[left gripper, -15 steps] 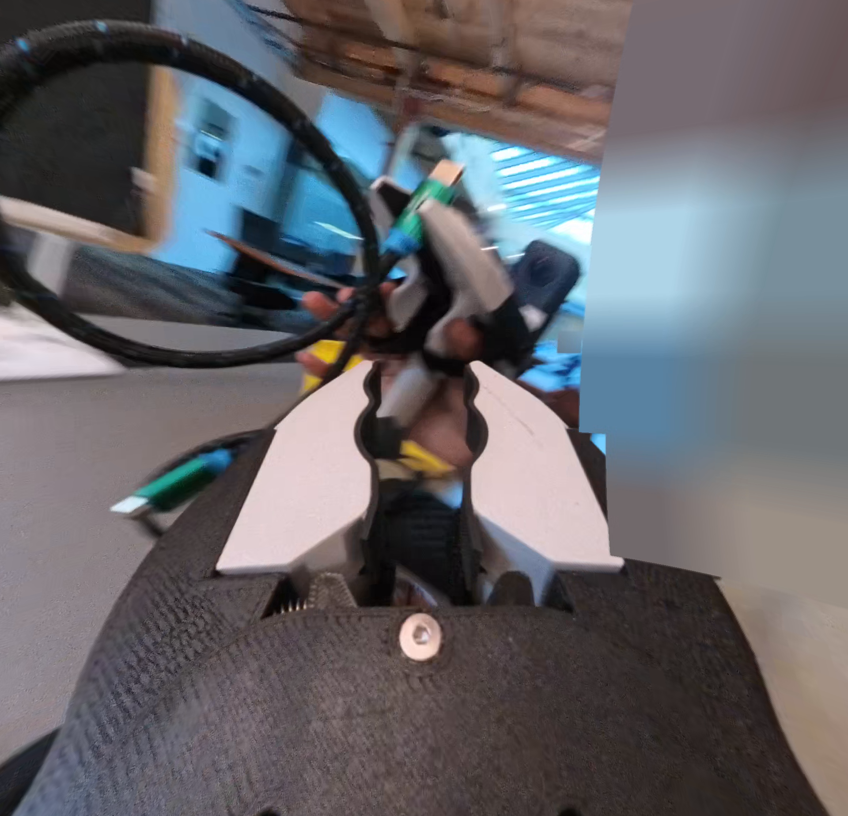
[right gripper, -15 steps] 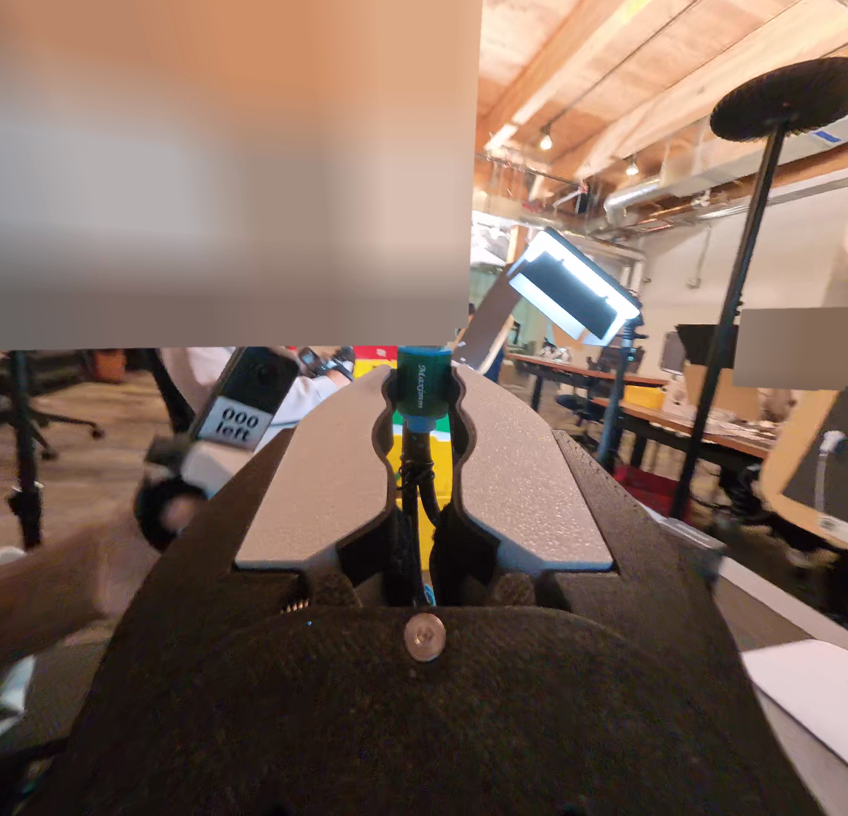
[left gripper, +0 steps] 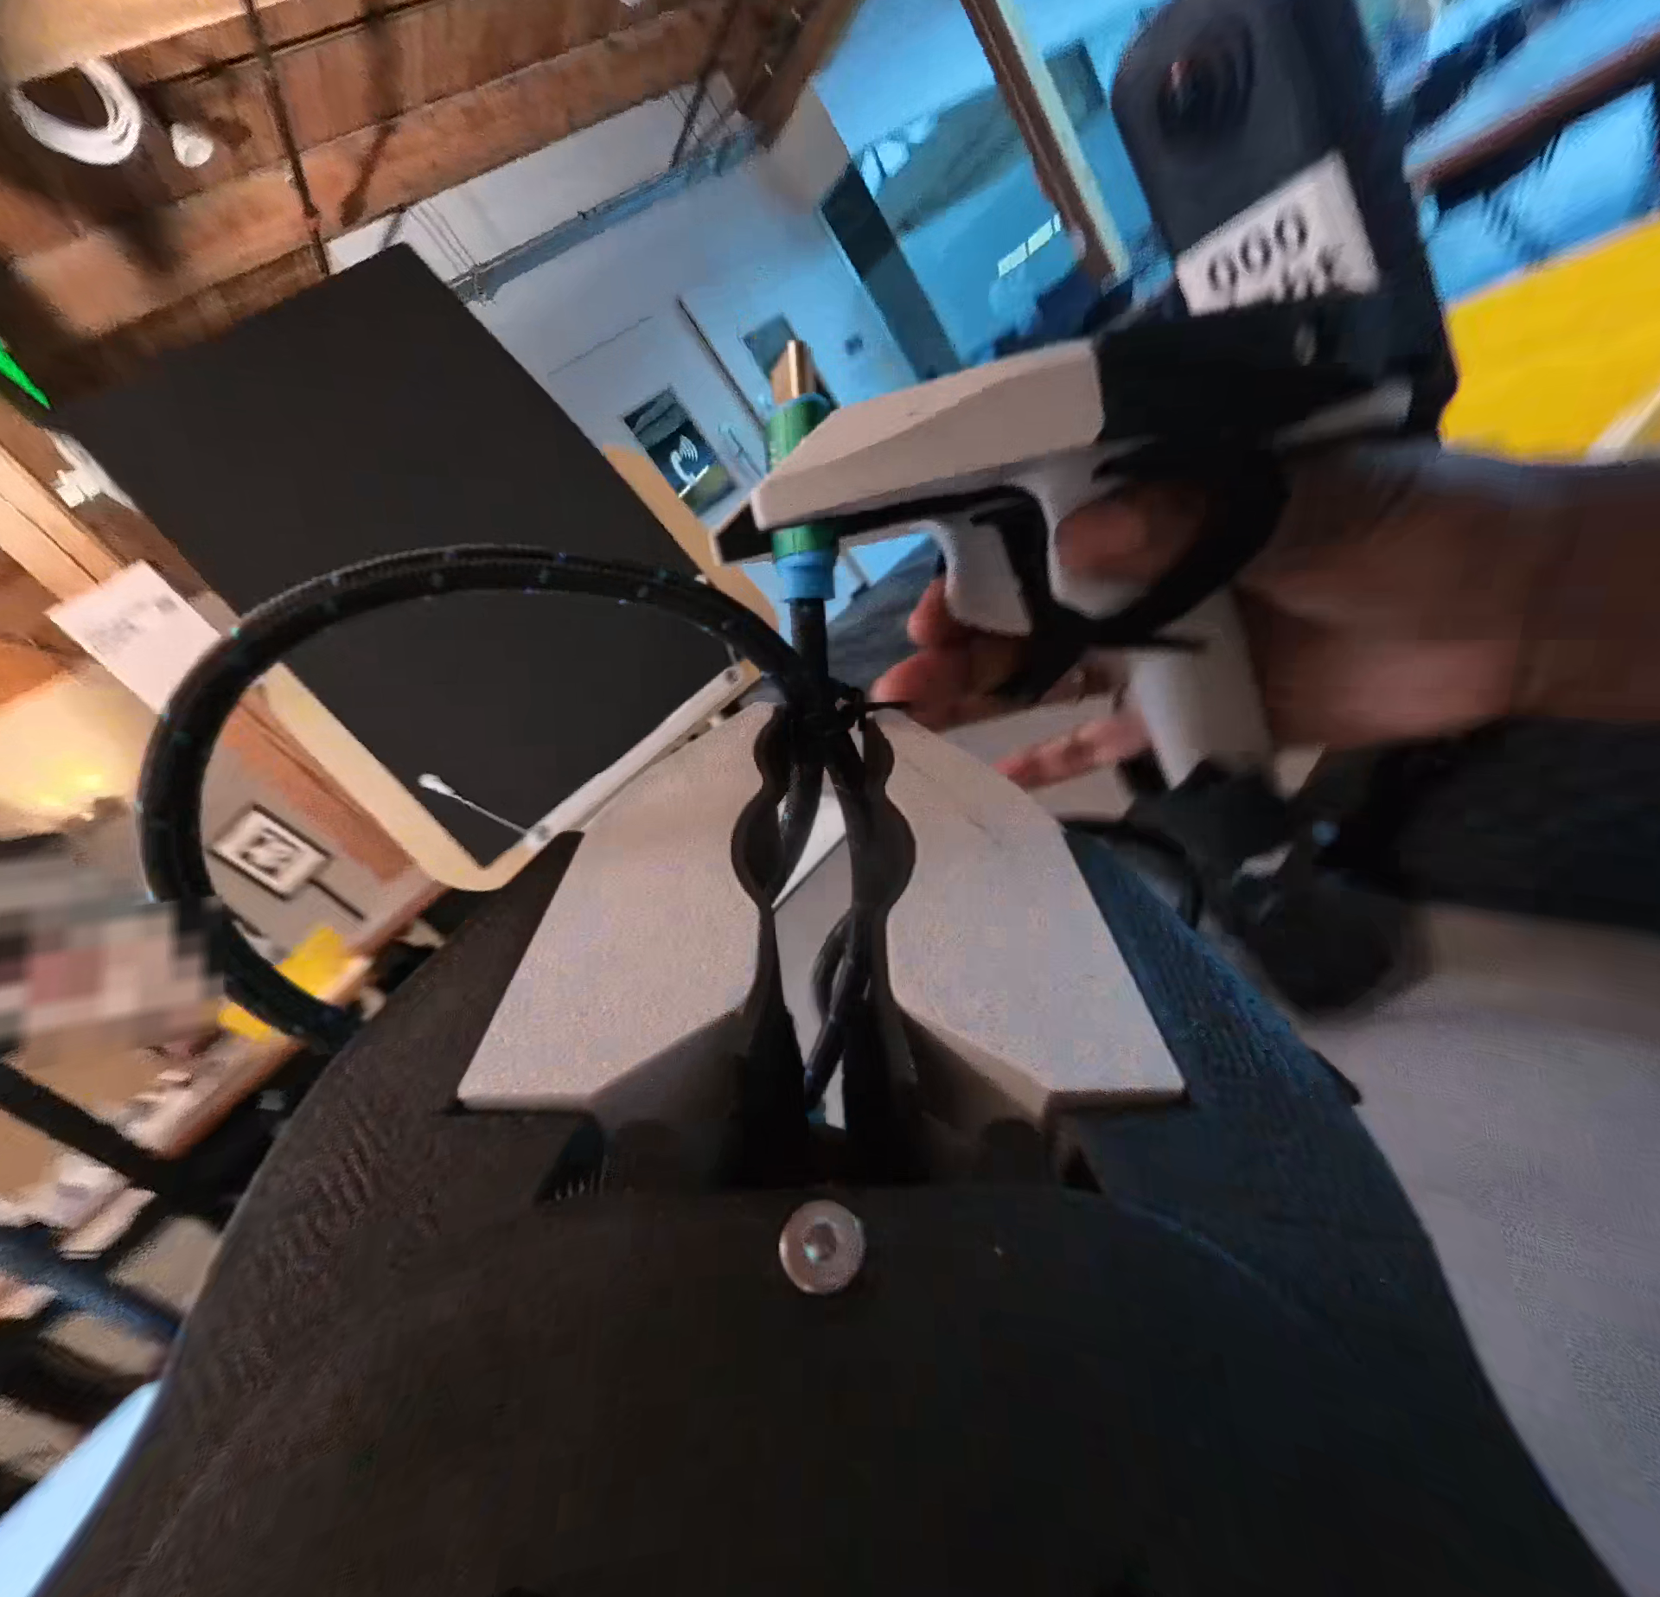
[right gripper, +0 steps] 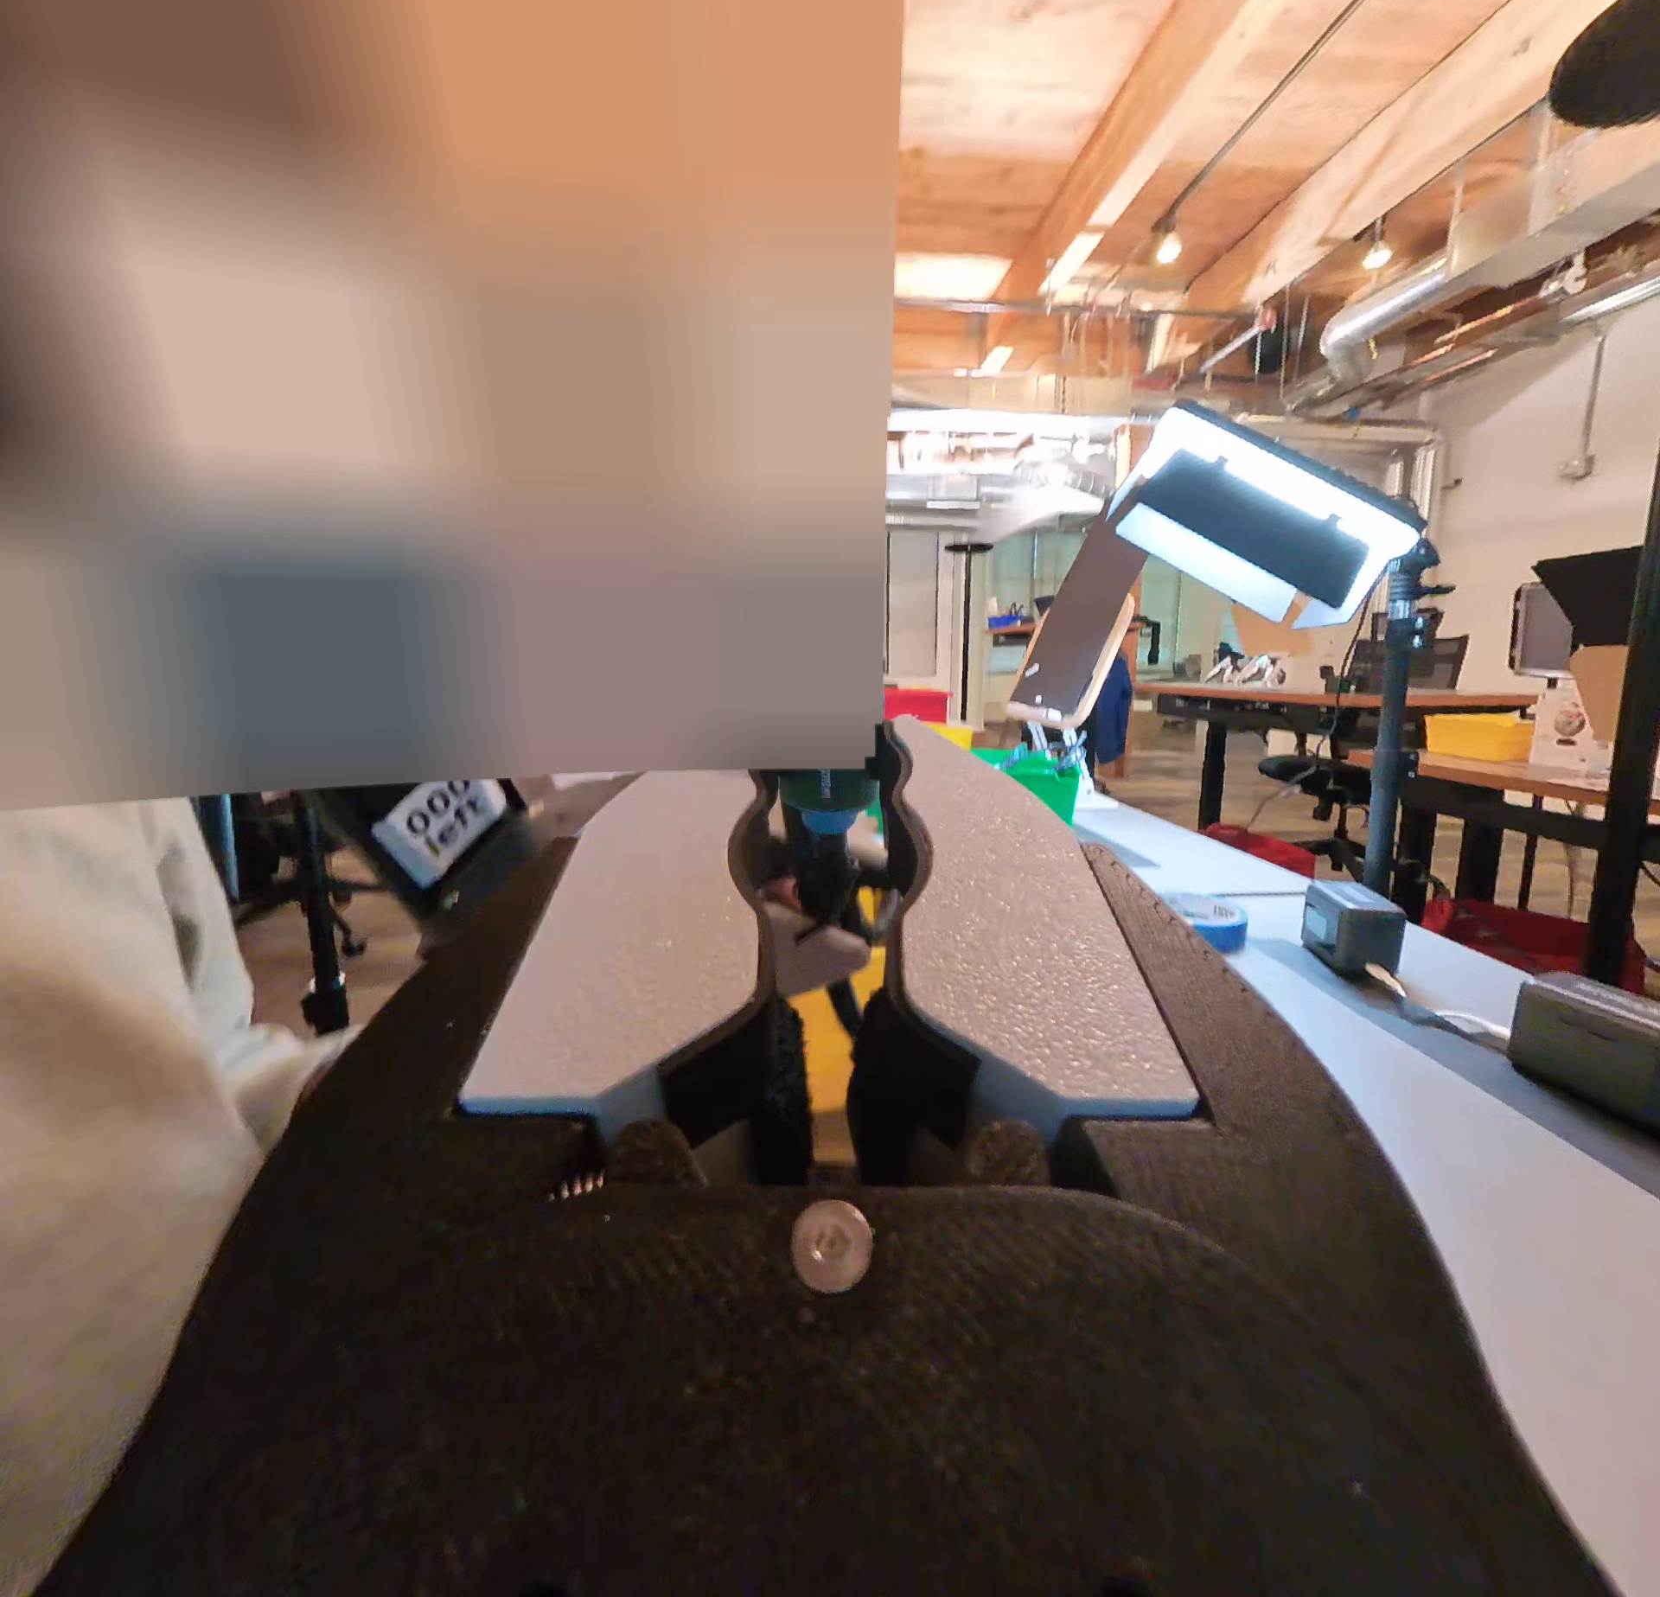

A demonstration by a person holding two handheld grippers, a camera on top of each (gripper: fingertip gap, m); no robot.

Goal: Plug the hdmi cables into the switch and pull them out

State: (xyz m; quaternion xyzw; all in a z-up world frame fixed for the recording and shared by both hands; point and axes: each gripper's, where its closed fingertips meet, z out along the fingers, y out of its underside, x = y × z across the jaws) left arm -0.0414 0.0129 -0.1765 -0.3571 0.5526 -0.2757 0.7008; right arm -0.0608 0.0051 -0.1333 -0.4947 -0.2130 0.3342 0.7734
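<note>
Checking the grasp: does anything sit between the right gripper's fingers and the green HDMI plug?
Nothing visible does: the right gripper clamps the green HDMI plug directly at its fingertips. The switch is out of view.

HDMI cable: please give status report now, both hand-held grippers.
Right hand-held gripper shut on green HDMI plug. Left hand-held gripper closed around the black cable at its tie. Switch not in view.

The looped black cable (left gripper: 377, 584) and right tongs (left gripper: 763, 530) crowd the space ahead of the left tongs (left gripper: 822, 727).
</note>
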